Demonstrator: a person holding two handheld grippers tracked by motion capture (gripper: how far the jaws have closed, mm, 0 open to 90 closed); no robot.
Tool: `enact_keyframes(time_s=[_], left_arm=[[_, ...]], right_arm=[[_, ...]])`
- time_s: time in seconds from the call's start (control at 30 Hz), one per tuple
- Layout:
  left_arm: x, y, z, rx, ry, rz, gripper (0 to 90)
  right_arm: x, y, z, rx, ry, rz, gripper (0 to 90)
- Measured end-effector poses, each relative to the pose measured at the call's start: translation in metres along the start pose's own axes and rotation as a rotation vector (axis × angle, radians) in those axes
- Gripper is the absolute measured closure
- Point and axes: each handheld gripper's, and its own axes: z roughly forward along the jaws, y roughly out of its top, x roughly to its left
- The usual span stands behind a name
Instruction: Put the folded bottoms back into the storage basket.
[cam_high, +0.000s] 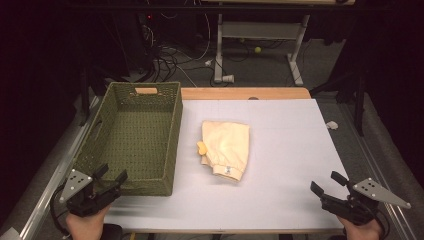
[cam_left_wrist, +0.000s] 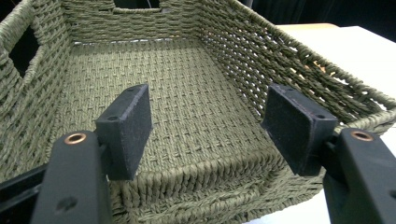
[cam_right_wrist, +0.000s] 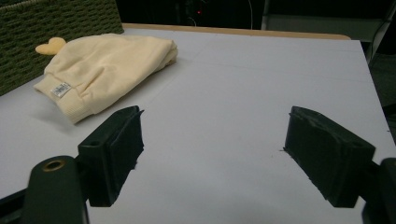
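No step had yet been begun, by the look of things: nothing was held and nothing lay in the green woven basket (cam_high: 135, 140), which stood at the left of the worktop (cam_high: 280, 170). The left hand-held gripper (cam_high: 107, 181) was held at the basket's near corner, jaws spread wide and empty. A folded cream knitted garment (cam_high: 227, 147), with a small yellow heart-shaped tag (cam_high: 201, 147) at its left edge, lay near the middle, just right of the basket and apart from it. The right hand-held gripper (cam_high: 327, 186) was held at the near right edge, equally wide and empty. A reach to the garment was probably called for next. The worktop was pale and bare elsewhere; beyond it, cables and a white desk frame (cam_high: 260, 45) were seen on a dark floor.
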Motion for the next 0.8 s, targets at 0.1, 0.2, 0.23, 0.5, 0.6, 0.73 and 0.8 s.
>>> enact_keyframes(time_s=[0.1, 0.2, 0.23, 0.5, 0.6, 0.73, 0.8], left_arm=[[0.000, 0.000, 0.000, -0.001, -0.003, -0.002, 30.9], [-0.001, 0.000, 0.001, 0.000, -0.005, 0.003, 30.9], [-0.001, 0.000, 0.002, 0.002, -0.007, 0.007, 30.9], [-0.006, 0.003, 0.006, 0.003, -0.020, 0.032, 30.6], [-0.008, 0.004, 0.007, 0.000, -0.022, 0.039, 30.6], [-0.011, 0.007, 0.010, -0.005, -0.029, 0.041, 30.5], [-0.012, 0.007, 0.011, -0.007, -0.033, 0.041, 30.6]], right_arm=[[0.000, 0.000, 0.000, -0.001, 0.000, 0.000, 20.3], [0.001, 0.000, 0.000, 0.006, 0.003, -0.006, 20.4], [0.001, 0.000, 0.001, 0.008, 0.002, -0.005, 20.4], [0.001, 0.000, 0.001, 0.014, 0.004, -0.002, 20.4], [0.001, 0.000, 0.001, 0.014, 0.004, -0.003, 20.4], [0.001, 0.000, 0.002, 0.017, 0.007, -0.008, 20.5], [0.001, 0.000, 0.001, 0.016, 0.006, -0.009, 20.5]])
